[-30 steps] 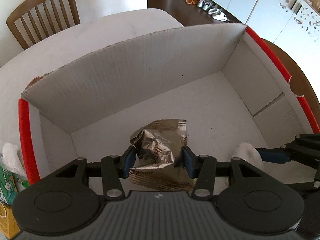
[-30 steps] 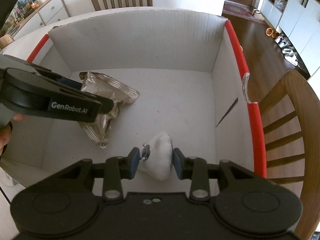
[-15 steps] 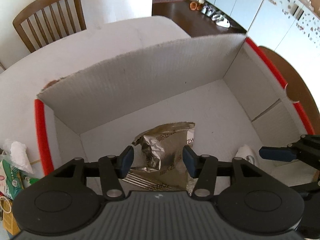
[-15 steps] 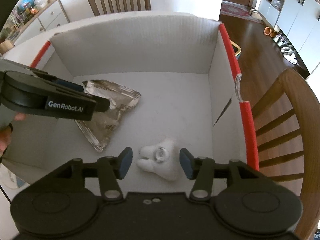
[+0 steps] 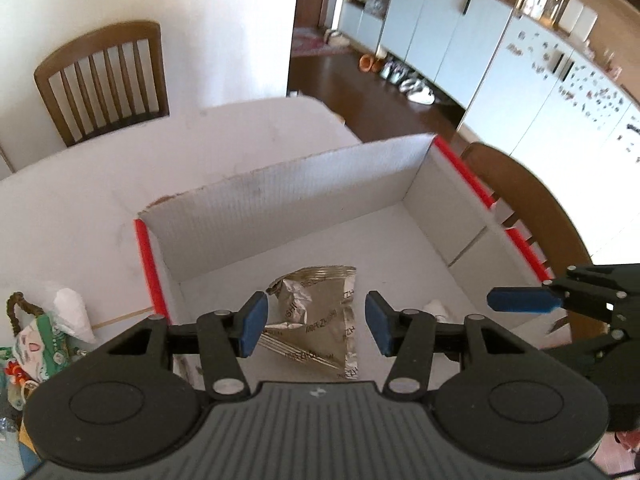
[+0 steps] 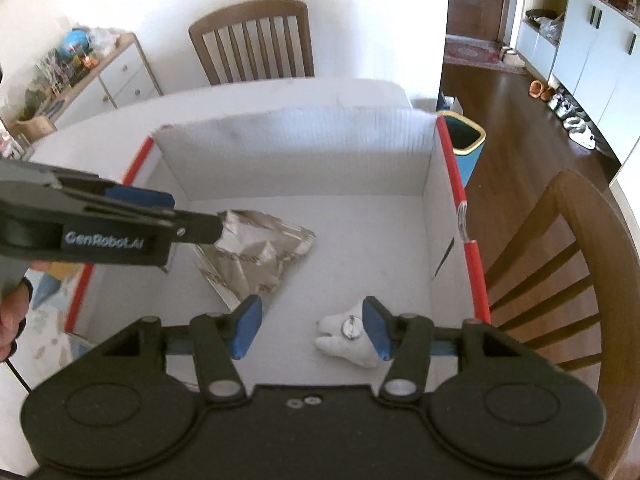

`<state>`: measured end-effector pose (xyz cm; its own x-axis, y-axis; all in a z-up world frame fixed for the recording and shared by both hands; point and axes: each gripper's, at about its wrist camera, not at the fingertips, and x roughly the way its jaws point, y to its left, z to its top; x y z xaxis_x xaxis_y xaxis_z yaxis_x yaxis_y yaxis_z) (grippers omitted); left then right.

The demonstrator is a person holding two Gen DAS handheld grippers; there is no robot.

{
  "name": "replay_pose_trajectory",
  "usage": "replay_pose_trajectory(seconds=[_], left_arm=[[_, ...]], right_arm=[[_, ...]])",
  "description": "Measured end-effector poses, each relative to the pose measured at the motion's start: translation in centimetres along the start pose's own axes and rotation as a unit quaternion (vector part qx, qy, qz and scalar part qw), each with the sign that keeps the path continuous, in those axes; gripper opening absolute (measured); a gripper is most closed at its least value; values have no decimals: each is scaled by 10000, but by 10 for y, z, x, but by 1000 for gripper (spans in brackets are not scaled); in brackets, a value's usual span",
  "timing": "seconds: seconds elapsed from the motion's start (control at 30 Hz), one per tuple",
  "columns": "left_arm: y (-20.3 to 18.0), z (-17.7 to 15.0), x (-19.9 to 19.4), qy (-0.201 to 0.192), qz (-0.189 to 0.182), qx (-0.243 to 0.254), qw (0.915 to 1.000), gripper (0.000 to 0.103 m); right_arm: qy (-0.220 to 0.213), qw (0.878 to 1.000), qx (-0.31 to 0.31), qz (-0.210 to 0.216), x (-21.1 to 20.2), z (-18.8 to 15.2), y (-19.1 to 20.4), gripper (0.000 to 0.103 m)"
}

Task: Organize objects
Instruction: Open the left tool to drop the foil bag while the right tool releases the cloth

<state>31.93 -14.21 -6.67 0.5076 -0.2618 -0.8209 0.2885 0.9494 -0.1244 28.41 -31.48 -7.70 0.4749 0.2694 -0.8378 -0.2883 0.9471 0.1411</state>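
1. Currently my left tongs (image 5: 316,324) and right tongs (image 6: 310,326) both hang spread, gripping nothing.
2. Below them, the foil packet (image 5: 320,324) and white tooth toy (image 6: 352,340) lie inside the box (image 6: 304,152): two placed, I judge.
3. Beyond, on the desk (image 5: 80,200), clutter (image 5: 44,332) left of the box awaits sorting.

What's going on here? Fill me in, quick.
A person is sorting small items into a white cardboard box on the table, with a handheld gripper in each hand. Both items now lie on the box floor. The left gripper is open above the crumpled silver foil packet. The right gripper is open above the small white plush toy. Neither gripper holds anything. More clutter sits on the table outside the box's left wall.
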Motion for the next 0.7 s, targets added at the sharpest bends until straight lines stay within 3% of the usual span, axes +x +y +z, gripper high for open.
replay_pose_trajectory(seconds=[0.27, 0.7], left_arm=[[2, -9, -35, -476, -160, 24, 9987, 53], [44, -43, -106, -1118, -227, -233, 9932, 53]], right_arm=[[-497, 9987, -66, -71, -35, -8, 25, 57], [-1092, 9938, -133, -166, -70, -22, 86, 60]])
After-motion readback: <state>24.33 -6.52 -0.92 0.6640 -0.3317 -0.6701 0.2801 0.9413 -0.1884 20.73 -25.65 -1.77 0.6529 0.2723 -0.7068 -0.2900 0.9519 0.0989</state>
